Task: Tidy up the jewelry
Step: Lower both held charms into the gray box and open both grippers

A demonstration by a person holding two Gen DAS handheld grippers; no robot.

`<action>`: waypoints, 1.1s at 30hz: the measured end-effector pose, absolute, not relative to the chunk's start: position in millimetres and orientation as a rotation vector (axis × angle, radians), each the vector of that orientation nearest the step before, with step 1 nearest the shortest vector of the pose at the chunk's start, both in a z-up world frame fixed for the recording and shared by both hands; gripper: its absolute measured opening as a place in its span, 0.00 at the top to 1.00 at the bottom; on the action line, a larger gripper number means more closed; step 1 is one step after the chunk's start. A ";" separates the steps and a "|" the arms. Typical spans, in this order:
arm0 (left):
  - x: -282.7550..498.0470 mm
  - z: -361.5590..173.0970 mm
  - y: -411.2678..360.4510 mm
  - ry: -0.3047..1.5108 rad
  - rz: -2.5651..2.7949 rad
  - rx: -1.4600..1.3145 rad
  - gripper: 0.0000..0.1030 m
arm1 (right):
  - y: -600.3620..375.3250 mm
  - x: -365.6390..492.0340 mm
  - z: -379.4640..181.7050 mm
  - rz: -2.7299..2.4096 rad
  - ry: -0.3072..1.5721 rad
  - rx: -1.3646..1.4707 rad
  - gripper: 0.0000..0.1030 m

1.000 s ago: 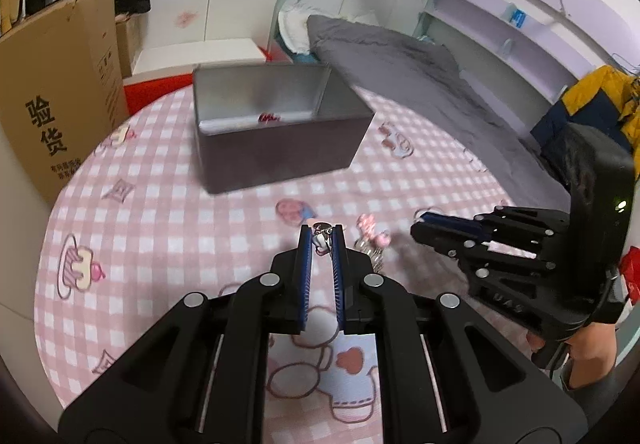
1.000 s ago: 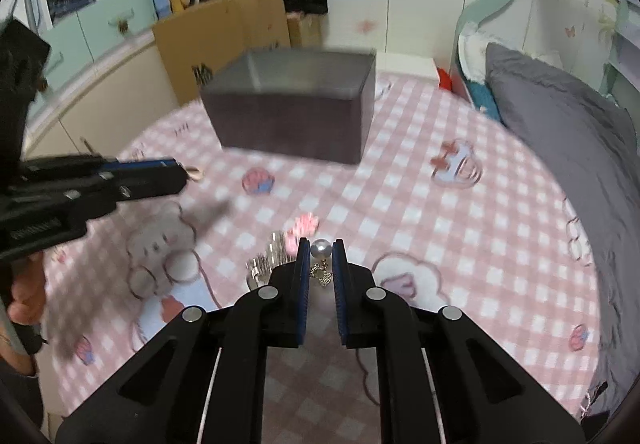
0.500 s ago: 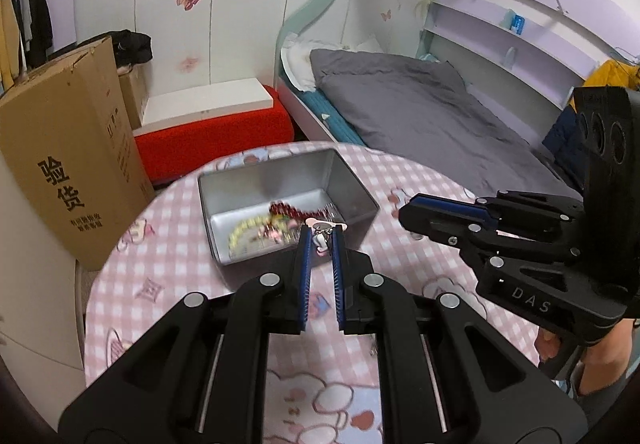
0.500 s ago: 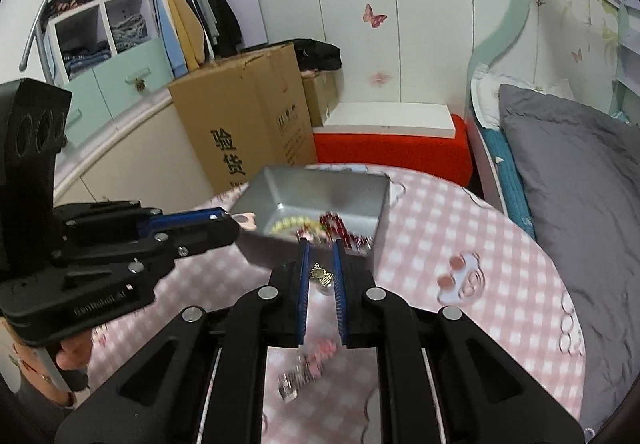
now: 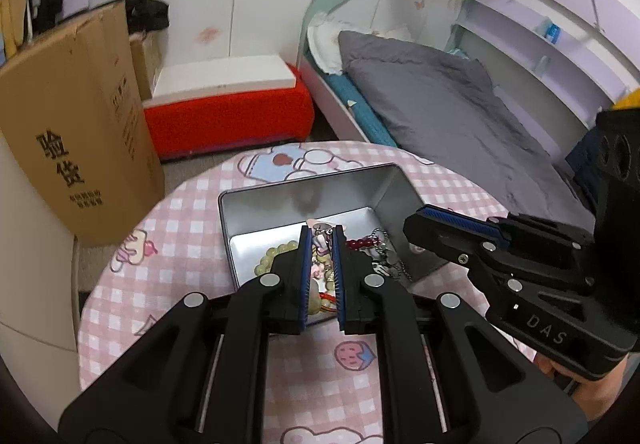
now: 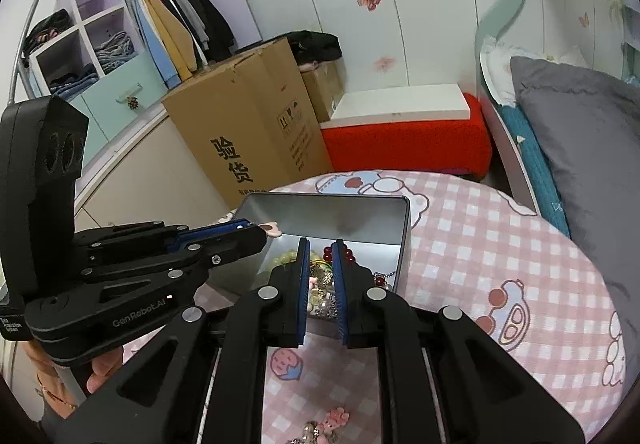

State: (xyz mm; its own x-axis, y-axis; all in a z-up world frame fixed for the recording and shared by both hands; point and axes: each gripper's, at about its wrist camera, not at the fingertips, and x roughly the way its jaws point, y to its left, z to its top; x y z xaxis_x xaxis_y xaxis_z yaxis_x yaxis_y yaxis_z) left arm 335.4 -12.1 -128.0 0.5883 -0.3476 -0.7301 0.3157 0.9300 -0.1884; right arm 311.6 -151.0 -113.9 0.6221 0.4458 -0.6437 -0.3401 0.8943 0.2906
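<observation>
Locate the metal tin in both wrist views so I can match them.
Left wrist: metal tin sits mid-frame, just beyond the left gripper.
Right wrist: metal tin sits centre, beyond the right gripper, its near part hidden by the fingers.
Shared landmark: cardboard box.

left tongs (image 5: 321, 234) hide much of the tin's (image 5: 256, 200) jewelry (image 5: 276, 254).

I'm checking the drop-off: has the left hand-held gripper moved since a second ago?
Yes. The left hand-held gripper has gone forward over the metal tin, which earlier sat well ahead of it; it now grips a pink charm.
</observation>
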 end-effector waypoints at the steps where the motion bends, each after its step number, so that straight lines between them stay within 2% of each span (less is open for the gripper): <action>1: 338.1 -131.2 -10.8 0.877 -0.384 -0.051 0.90 | -151.1 312.5 -115.7 0.454 0.782 0.149 0.90; 25: 335.8 -138.6 -11.8 0.942 -0.413 -0.069 0.88 | -162.6 314.9 -115.6 0.461 0.804 0.238 0.87; 26: 335.9 -138.4 -11.1 0.948 -0.416 -0.075 0.77 | -164.3 313.2 -113.9 0.462 0.800 0.242 0.87; 27: 335.3 -137.4 -9.8 0.950 -0.417 -0.085 0.52 | -167.4 310.7 -112.2 0.462 0.793 0.247 0.87; 28: 334.7 -135.9 -7.3 0.942 -0.414 -0.101 0.38 | -169.8 308.7 -110.1 0.462 0.787 0.253 0.84; 29: 333.5 -133.0 -4.2 0.920 -0.411 -0.128 0.32 | -172.2 307.0 -107.9 0.461 0.780 0.257 0.83; 33: 331.1 -125.7 -0.3 0.905 -0.394 -0.151 0.32 | -179.1 298.7 -100.4 0.457 0.758 0.255 0.80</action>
State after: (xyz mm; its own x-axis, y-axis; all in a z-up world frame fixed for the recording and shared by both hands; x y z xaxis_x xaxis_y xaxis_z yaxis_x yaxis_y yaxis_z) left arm 331.1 -0.3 -125.7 0.5522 -0.3947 -0.7344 0.2690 0.9181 -0.2911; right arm 298.7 -179.1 -100.3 0.6349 0.4851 -0.6012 -0.3048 0.8724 0.3821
